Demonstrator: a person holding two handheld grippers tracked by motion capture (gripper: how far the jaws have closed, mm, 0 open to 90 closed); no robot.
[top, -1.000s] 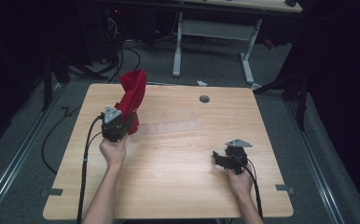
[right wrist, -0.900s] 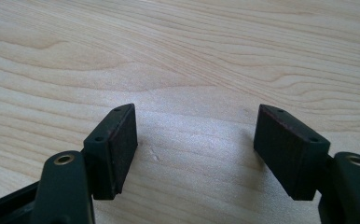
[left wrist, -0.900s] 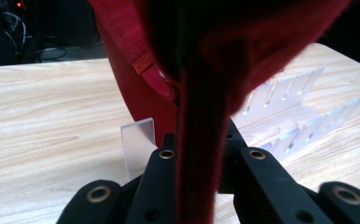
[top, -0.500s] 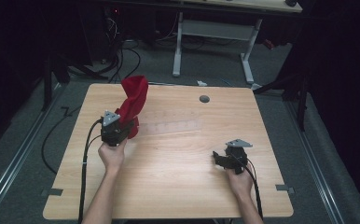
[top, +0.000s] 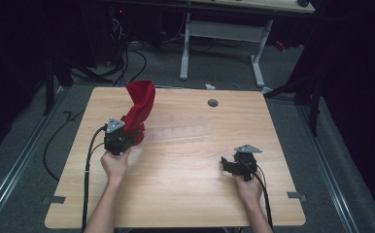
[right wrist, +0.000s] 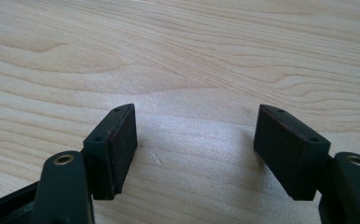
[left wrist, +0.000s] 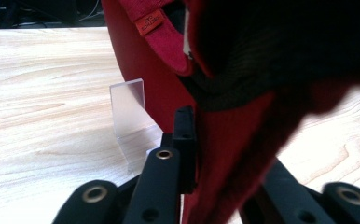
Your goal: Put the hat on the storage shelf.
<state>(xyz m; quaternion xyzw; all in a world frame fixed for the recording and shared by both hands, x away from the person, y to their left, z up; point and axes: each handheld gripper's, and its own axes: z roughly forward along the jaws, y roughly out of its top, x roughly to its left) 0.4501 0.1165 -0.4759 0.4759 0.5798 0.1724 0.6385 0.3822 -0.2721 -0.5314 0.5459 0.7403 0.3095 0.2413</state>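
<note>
Wood table (top: 185, 194) w/ grommet hole (top: 213, 103); desk frame (top: 224, 34) behind.

- The left gripper (top: 127, 133) is held up at about nine o'clock on the table, its jaws pointing toward twelve o'clock and clamped together on a red cloth (top: 140, 104).
- The left hand (top: 115, 162) grips it from behind, the forearm running back toward six o'clock.
- The right gripper (top: 230, 165) sits low at about four o'clock, jaws spread wide with nothing between them.
- The right hand (top: 248, 184) holds it from behind.
</note>
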